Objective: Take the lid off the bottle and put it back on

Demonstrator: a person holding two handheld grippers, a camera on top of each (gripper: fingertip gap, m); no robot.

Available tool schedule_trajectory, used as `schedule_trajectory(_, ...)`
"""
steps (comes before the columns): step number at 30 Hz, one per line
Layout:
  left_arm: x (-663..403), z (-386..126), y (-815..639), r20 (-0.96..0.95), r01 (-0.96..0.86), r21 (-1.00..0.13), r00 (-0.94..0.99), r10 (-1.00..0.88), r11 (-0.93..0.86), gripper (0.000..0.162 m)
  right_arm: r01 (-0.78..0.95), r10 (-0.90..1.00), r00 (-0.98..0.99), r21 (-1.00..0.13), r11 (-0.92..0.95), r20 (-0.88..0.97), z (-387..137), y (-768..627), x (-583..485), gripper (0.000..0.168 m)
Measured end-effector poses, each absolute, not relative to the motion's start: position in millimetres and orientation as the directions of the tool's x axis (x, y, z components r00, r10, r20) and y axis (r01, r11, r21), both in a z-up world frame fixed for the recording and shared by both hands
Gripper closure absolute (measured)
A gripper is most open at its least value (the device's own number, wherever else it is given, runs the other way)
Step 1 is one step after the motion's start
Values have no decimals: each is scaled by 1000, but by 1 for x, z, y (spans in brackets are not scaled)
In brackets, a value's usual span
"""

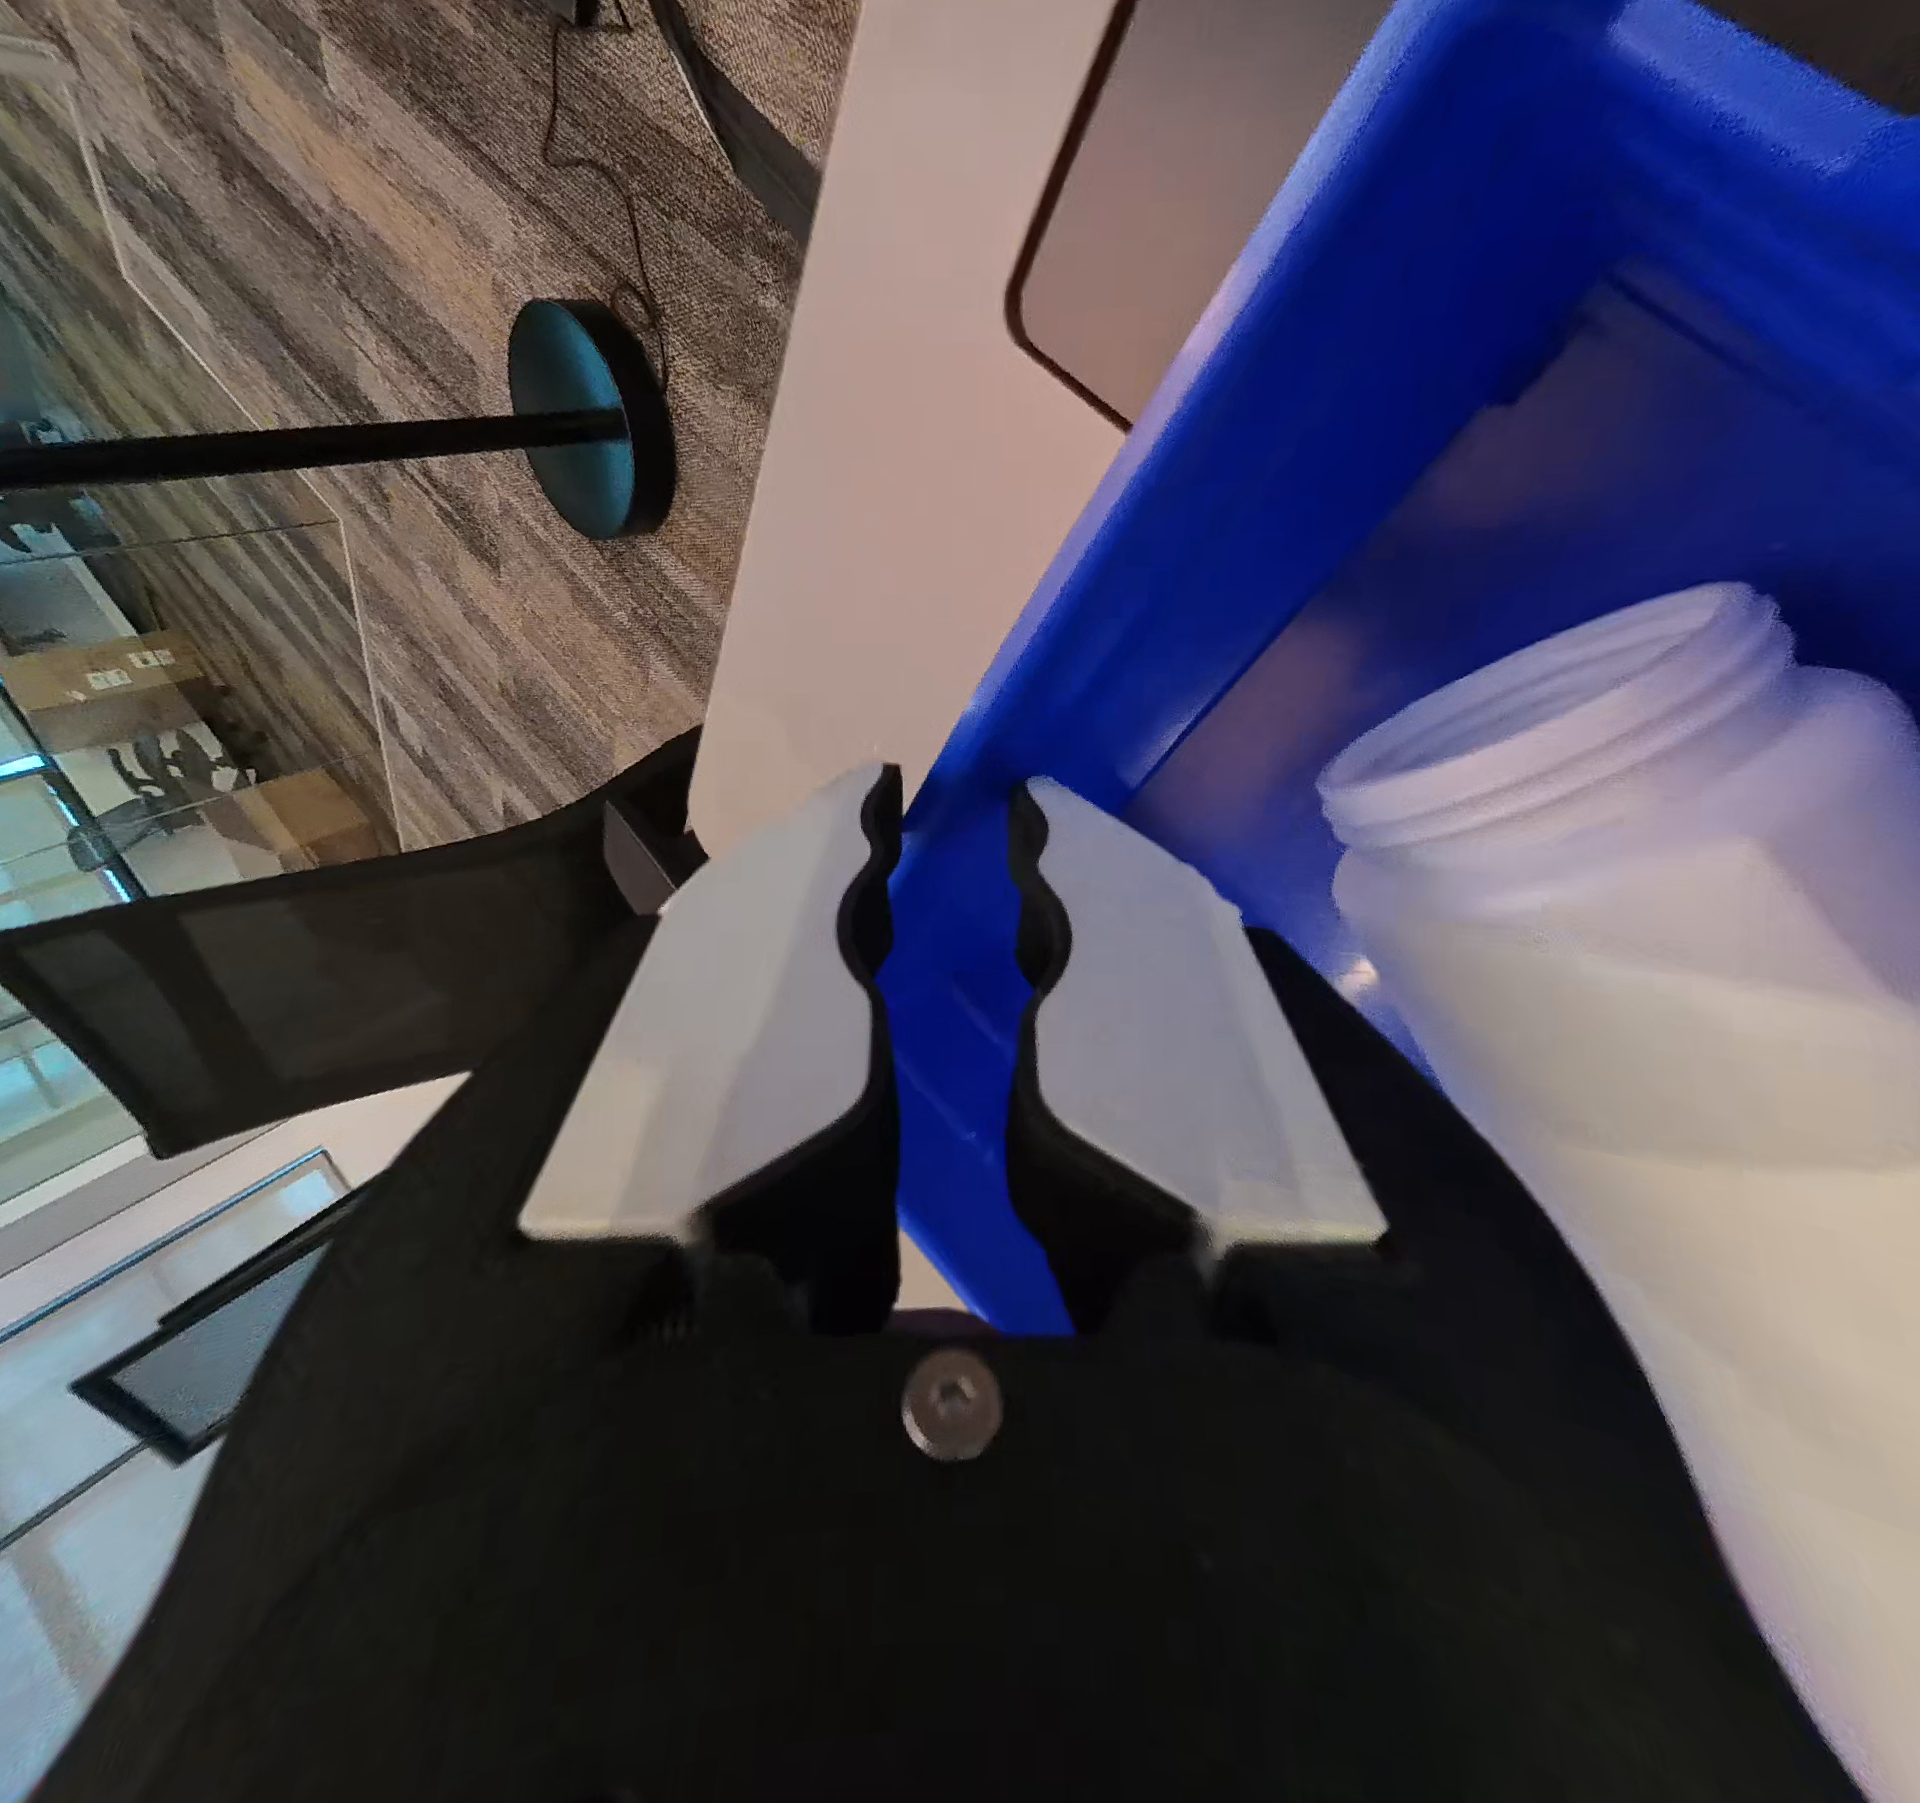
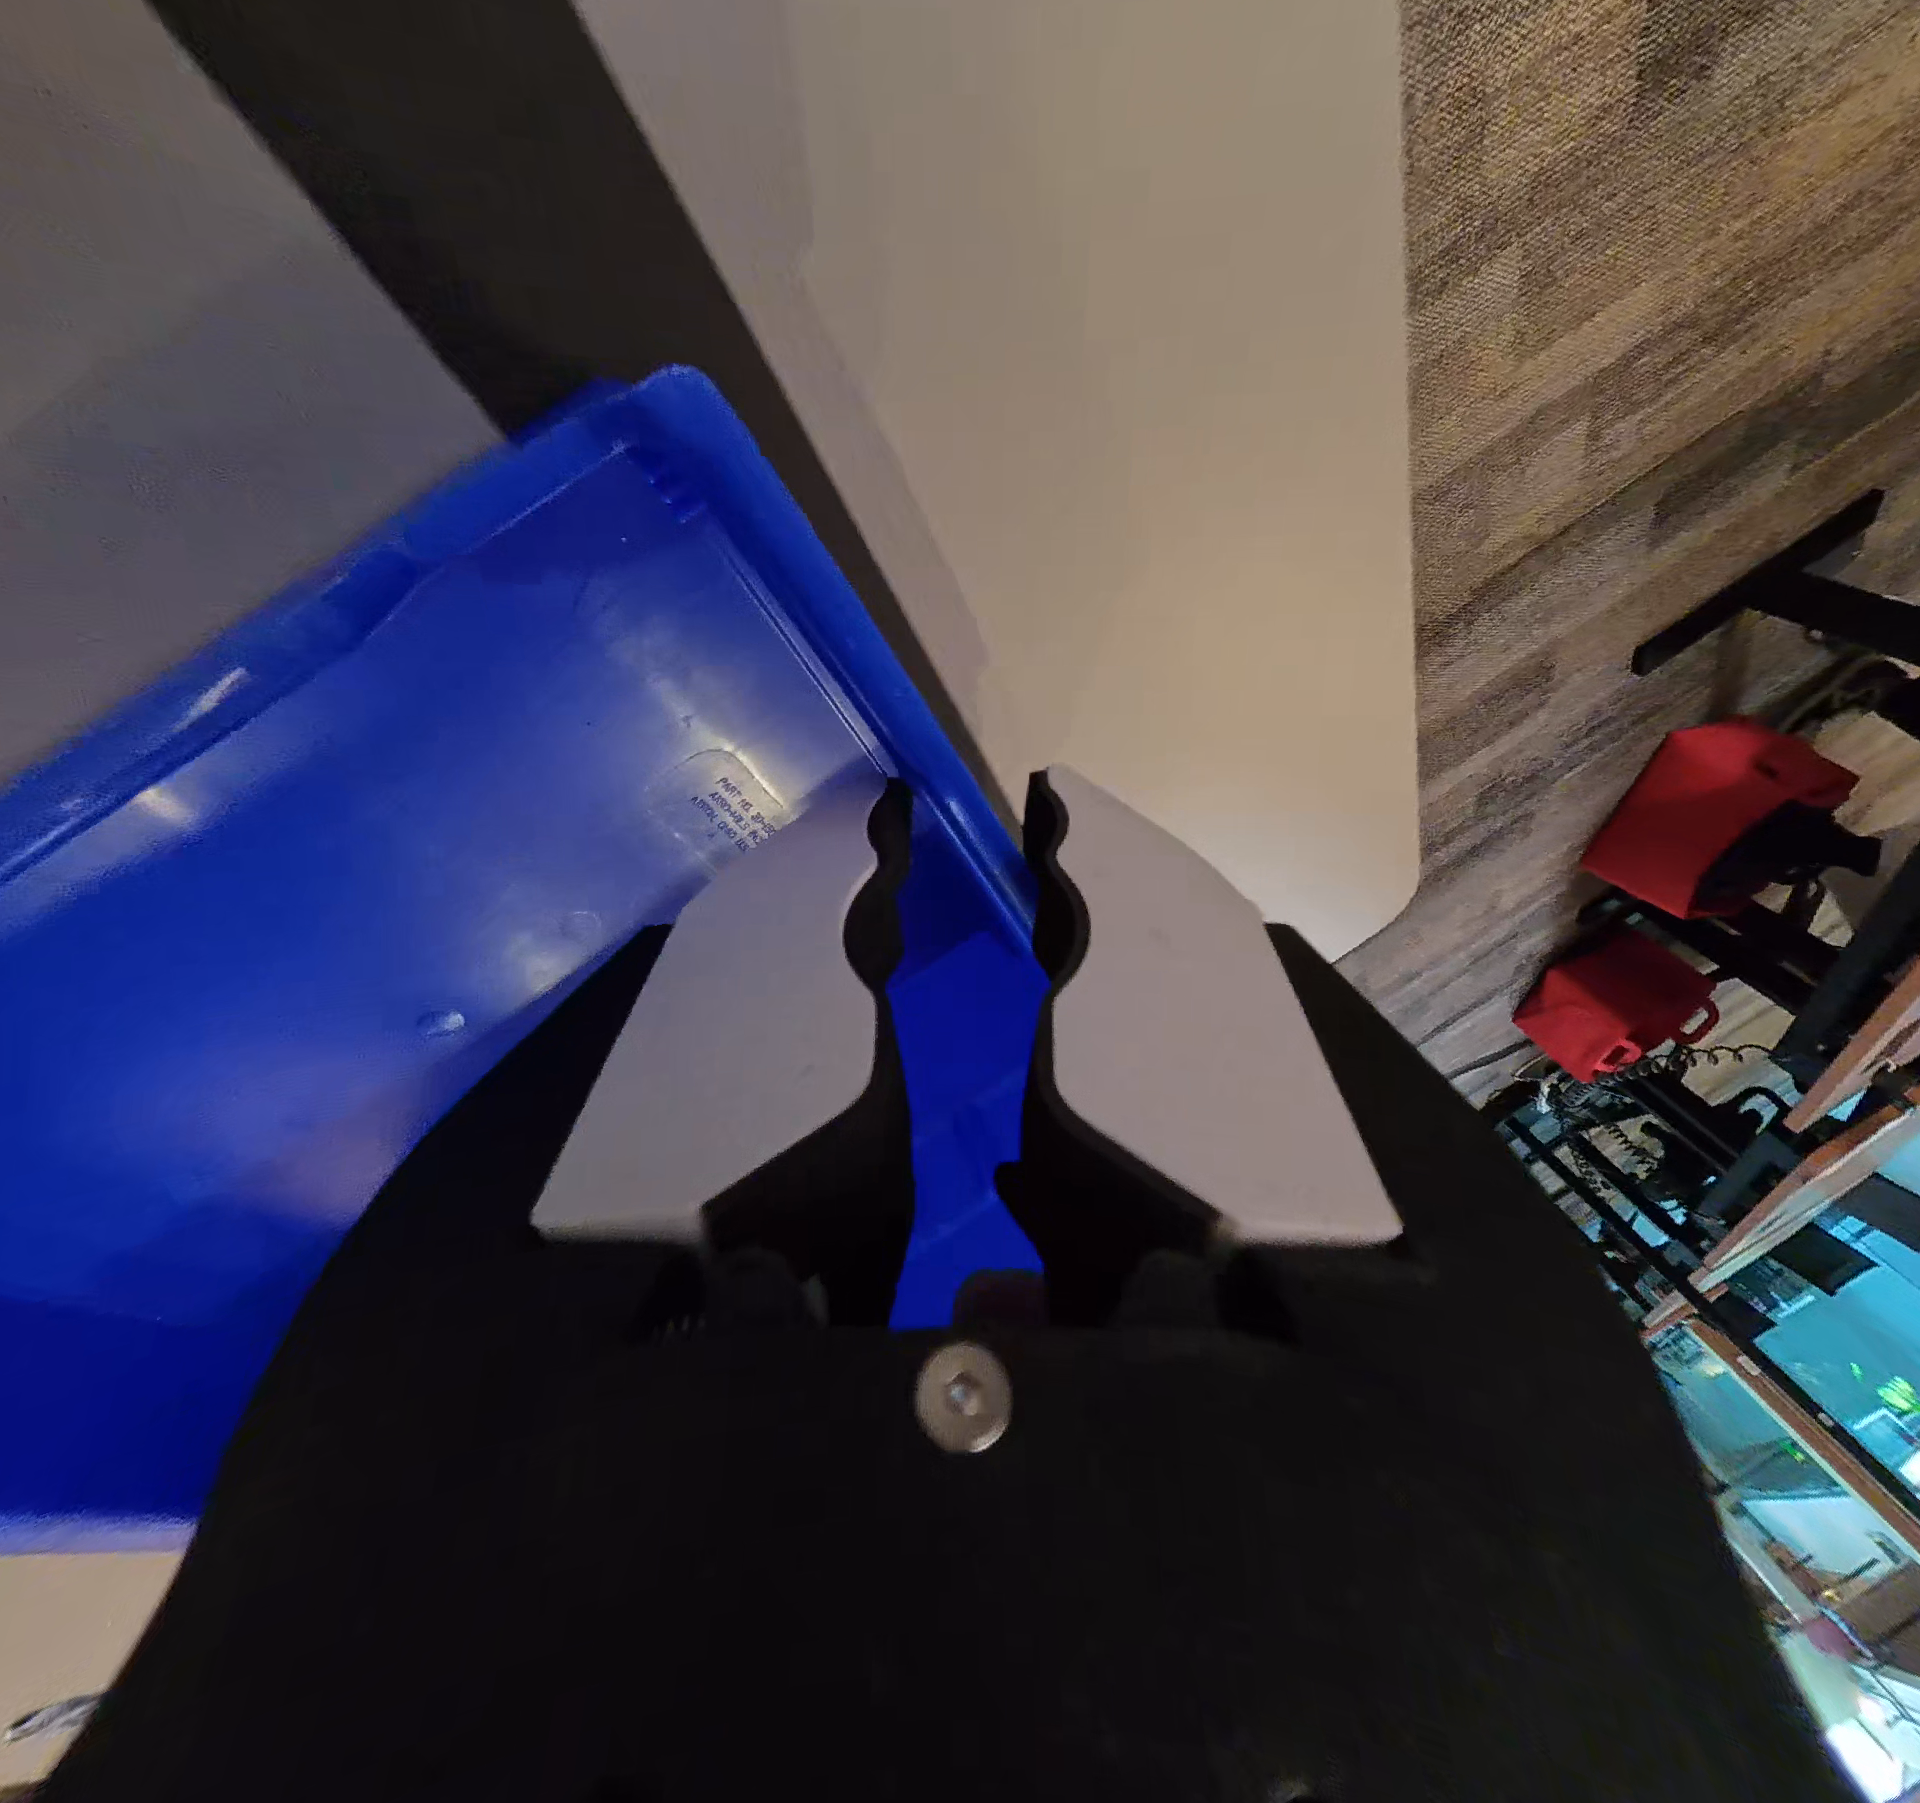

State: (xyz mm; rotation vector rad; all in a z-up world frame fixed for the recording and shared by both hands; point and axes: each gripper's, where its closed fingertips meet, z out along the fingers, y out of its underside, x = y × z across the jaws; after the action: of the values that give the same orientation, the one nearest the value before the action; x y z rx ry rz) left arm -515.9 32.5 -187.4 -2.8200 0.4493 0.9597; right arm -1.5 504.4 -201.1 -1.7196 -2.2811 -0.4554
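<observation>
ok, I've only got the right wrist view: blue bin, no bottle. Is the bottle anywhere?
Observer: Yes. The left wrist view shows a white bottle close against the blue bin.
Operator: Lid on?
Observer: No. Its threaded neck is bare and the mouth is open.
Operator: Left fingers on it?
Observer: No. The left gripper sits to the bottle's left, with the bin's blue rim showing between its fingers. I can't tell whether they are clamped on it.
</observation>
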Motion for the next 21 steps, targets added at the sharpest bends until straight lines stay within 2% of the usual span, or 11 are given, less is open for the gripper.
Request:
schedule_trajectory(18, -527, -186, 46, -624, -308, -61, 754, -205, -949, 142, 970, 872, -242, 81, 229, 426, -203, 523, -24, 142)
schedule_trajectory(20, -528, -182, 45, -627, -285, -92, 761, -166, -954, 132, 977, 869, -204, 44, 207, 451, -203, 523, -26, 134)
schedule_trajectory(21, -528, -178, 44, -625, -269, -131, 770, -132, -954, 122, 980, 862, -181, 14, 198, 473, -200, 523, -27, 119)
